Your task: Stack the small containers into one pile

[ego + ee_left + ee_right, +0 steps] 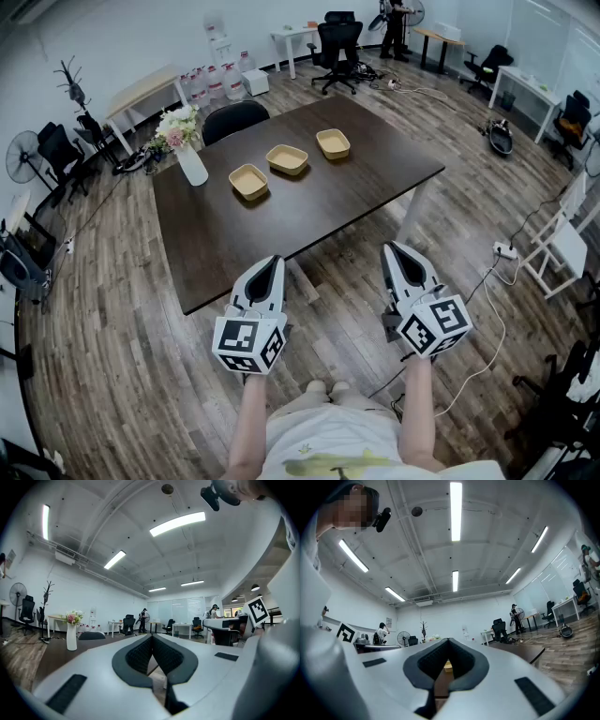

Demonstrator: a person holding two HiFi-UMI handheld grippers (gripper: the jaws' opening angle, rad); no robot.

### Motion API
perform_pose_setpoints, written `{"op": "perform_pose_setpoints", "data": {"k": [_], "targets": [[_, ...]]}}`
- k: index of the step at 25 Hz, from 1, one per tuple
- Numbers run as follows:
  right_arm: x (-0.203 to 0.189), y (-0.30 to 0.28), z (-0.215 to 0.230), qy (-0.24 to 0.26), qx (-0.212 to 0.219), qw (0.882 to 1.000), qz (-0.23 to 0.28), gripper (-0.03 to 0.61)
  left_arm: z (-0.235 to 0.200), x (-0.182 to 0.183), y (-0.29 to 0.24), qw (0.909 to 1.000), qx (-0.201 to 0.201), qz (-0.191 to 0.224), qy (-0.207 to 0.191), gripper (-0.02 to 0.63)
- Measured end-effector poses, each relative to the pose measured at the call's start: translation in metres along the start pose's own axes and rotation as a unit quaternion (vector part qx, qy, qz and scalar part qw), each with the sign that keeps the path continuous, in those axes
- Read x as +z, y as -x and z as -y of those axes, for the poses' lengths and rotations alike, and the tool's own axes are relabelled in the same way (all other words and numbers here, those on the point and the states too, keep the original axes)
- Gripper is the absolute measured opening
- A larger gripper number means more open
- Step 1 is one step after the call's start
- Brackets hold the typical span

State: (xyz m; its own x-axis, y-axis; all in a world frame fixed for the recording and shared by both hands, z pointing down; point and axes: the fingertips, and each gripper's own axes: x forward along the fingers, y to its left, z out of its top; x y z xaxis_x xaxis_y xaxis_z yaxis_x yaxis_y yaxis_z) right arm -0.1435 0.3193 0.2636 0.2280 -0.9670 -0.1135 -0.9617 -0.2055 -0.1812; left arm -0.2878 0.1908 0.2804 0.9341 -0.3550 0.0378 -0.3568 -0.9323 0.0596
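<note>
- Tabletop (309, 220): dark brown and rectangular, filling my 12 o'clock in the head view. It carries everything the task needs. Its near edge lies beyond both sets of jaws.
- Left gripper (272, 264): held at my 7 o'clock over the wooden floor, short of the tabletop. Its own view shows the jaws closed tip to tip with nothing between them.
- Right gripper (394, 249): held at my 5 o'clock, also over the floor. Its jaws are closed and empty.
- Vase of flowers (190, 165): white and upright, at 10 o'clock on the tabletop, just beside the row of containers. It is not part of the job and I should steer clear of it.
- Near-left container (248, 180): a shallow tan tray standing alone at the 8 o'clock end of the row.
- Middle container (287, 158): the same kind of tray, apart from both its neighbours.
- Far-right container (333, 142): the same kind of tray at the 2 o'clock end, well in from the tabletop's far edge.
- Step in hand, as I judge it: the approach. No container is stacked or touched yet.
- Next move, as I judge it: carry the grippers toward 12 o'clock over the tabletop. Then part one set of jaws, take an end container by its rim, and nest it into the middle one.
</note>
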Motion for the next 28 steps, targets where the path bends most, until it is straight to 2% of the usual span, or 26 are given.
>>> {"op": "perform_pose_setpoints", "data": {"k": [5, 9, 17, 28], "targets": [[0.001, 0.005, 0.003, -0.002, 0.005, 1.0, -0.003, 0.021, 0.007, -0.001, -0.001, 1.0, -0.001, -0.001, -0.003, 0.025], [0.006, 0.009, 0.009, -0.012, 0.013, 1.0, 0.014, 0.021, 0.015, -0.001, -0.006, 1.0, -0.002, 0.002, -0.005, 0.025], [-0.002, 0.013, 0.02, -0.016, 0.006, 1.0, 0.001, 0.021, 0.028, -0.01, -0.004, 1.0, 0.007, 0.003, 0.006, 0.025], [-0.017, -0.022, 0.046, -0.035, 0.01, 0.999, -0.008, 0.021, 0.013, -0.024, -0.043, 0.9998, 0.011, -0.008, 0.017, 0.025]]}}
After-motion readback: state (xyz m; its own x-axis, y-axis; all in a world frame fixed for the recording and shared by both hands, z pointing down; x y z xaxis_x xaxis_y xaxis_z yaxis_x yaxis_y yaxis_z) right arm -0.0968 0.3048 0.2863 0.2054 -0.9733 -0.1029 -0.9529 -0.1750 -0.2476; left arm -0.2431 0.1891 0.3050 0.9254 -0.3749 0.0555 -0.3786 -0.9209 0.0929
